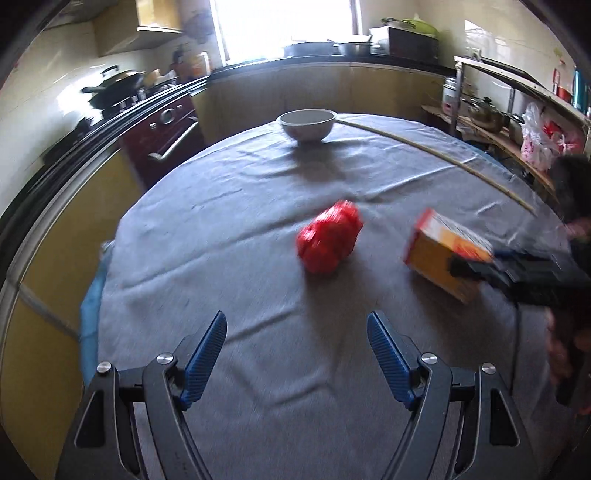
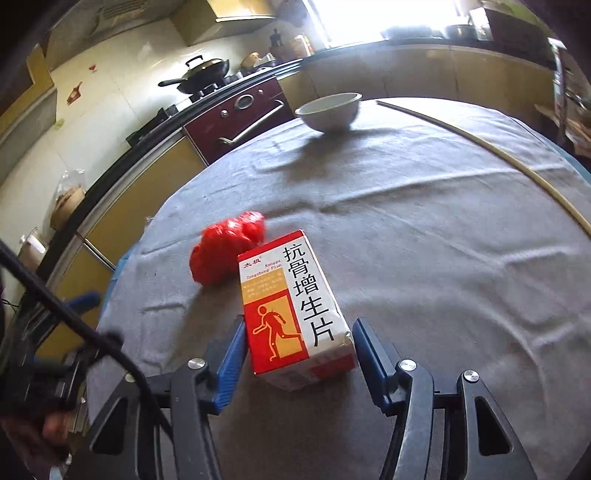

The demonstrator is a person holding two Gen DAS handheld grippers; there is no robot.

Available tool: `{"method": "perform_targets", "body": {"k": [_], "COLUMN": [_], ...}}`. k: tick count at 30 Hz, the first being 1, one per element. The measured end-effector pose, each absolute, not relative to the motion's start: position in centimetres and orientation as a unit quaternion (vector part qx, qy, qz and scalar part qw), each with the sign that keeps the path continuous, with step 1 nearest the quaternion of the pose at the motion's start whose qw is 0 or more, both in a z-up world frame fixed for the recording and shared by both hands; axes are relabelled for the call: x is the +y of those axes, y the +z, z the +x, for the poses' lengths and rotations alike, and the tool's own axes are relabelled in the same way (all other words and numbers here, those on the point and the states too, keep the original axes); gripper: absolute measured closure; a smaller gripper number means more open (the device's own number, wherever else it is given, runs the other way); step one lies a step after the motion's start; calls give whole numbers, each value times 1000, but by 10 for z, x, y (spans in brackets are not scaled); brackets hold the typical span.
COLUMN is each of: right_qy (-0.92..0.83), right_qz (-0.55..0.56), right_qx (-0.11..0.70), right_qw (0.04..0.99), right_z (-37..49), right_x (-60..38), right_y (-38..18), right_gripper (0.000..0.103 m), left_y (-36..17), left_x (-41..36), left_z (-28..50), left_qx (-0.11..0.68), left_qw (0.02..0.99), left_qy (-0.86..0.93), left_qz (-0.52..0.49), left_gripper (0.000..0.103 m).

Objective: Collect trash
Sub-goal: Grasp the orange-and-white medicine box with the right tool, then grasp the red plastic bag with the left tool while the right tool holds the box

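The right gripper (image 2: 299, 332) straddles the near end of the box (image 2: 295, 314), which lies flat on the grey cloth (image 2: 424, 258) with its printed face up. The left pad (image 2: 232, 365) is right against the box's edge, while the right pad (image 2: 369, 358) sits at the box's near corner; whether either pad presses on the cardboard cannot be told, so the grip is unclear. In the left wrist view the left gripper (image 1: 297, 328) hangs over bare cloth with its jaws spread wide and nothing between them. Ahead of it, near the middle of the table, lies the crumpled red bag (image 1: 330, 237), blurred; in the right wrist view the red bag (image 2: 227, 245) sits just behind the box's far left corner, touching or nearly so. To the right in the left wrist view the box (image 1: 443, 251) shows with the right gripper (image 1: 469, 267) at its near end. Farther back a thin pale stick (image 1: 443, 158) runs along the cloth's right side, and a white bowl (image 1: 306, 123) stands upright at the table's far edge. Beyond it are kitchen counters, a stove with a wok (image 2: 203, 74) and a bright window (image 1: 280, 26).
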State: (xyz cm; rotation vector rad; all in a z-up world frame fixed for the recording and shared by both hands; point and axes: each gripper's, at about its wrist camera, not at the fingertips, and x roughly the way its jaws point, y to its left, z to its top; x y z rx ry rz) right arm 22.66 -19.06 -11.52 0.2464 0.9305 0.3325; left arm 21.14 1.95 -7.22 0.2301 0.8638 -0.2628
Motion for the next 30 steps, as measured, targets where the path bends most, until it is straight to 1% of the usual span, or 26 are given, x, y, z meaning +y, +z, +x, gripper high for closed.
{"method": "perform_targets", "body": {"k": [4, 9, 14, 16, 17, 18, 19, 20, 22, 23, 27, 30], "right_qy": [145, 135, 134, 132, 133, 134, 133, 133, 134, 135, 139, 140], "right_qz": [128, 146, 174, 175, 178, 181, 182, 181, 178, 177, 177, 174], "right_qx": [451, 447, 445, 444, 445, 446, 446, 445, 445, 444, 440, 434], "right_qw": [872, 872, 868, 869, 867, 866, 866, 867, 868, 868, 870, 873], "right_z": [201, 171, 152, 146, 145, 143, 142, 140, 139, 137, 132, 125], "right_x": [-217, -239, -250, -253, -254, -254, -254, -253, -251, -249, -244, -240], "right_y": [-112, -107, -108, -110, -111, -111, -112, -112, -112, -111, -107, -102], "right_gripper": [43, 43, 43, 43, 43, 43, 43, 43, 43, 43, 43, 43], "left_y": [-72, -83, -91, -95, -97, -100, -100, -100, -99, -98, -94, -91], "left_x": [-6, -35, -35, -31, -29, -27, -26, -25, -24, -23, -24, -20], "left_z": [237, 270, 294, 301, 302, 304, 304, 303, 303, 301, 290, 279], "left_qx": [414, 431, 446, 458, 463, 470, 468, 466, 466, 465, 462, 460], "left_qw": [890, 876, 873, 869, 867, 864, 866, 867, 867, 868, 870, 872], "left_qy": [-151, -171, -163, -159, -160, -159, -154, -153, -155, -155, -150, -147], "left_qz": [119, 132, 110, 97, 89, 84, 86, 89, 84, 80, 90, 83], "left_gripper": [24, 24, 24, 29, 39, 44, 45, 49, 52, 58, 65, 66]}}
